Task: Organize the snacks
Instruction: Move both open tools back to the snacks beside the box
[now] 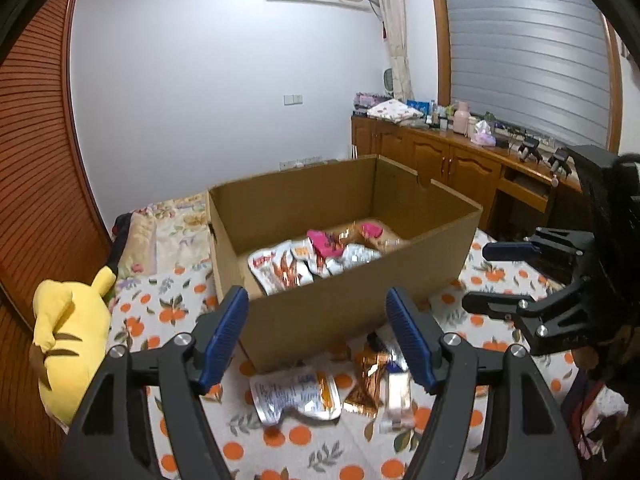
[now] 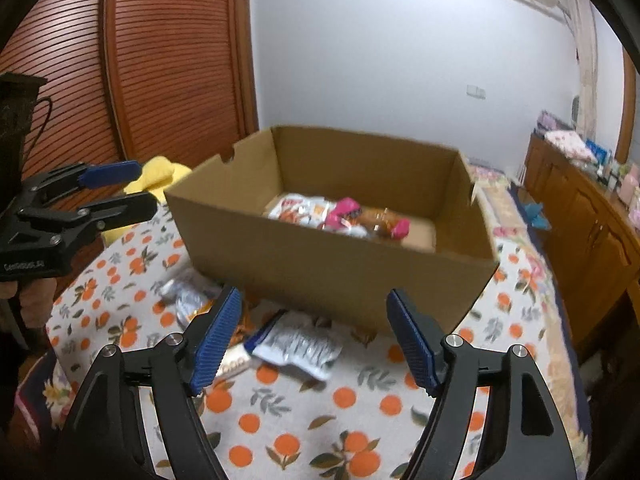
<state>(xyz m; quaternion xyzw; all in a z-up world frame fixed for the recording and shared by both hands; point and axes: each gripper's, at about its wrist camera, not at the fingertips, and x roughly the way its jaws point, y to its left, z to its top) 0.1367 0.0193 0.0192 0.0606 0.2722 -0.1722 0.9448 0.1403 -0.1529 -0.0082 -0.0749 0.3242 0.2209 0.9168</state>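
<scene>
An open cardboard box [image 1: 352, 304] [image 2: 340, 268] stands on the orange-print bedsheet and holds several silver, pink and brown snack packets [image 1: 316, 256] [image 2: 344, 216]. In front of it lie a silver pouch [image 1: 296, 396] [image 2: 296, 344], a brown packet [image 1: 366, 380] and a slim packet [image 1: 398, 392]. Another silver packet [image 2: 188, 300] lies to the left in the right wrist view. My left gripper [image 1: 318, 336] [image 2: 132, 186] is open and empty above the loose packets. My right gripper [image 2: 314, 336] [image 1: 484, 276] is open and empty above the silver pouch.
A yellow plush toy [image 1: 68, 344] [image 2: 156, 176] lies at the bed's left edge. A wooden louvered wardrobe [image 1: 36, 160] stands on the left. A wooden cabinet [image 1: 452, 160] [image 2: 580, 208] with clutter runs along the right wall. Folded bedding [image 1: 168, 232] lies behind the box.
</scene>
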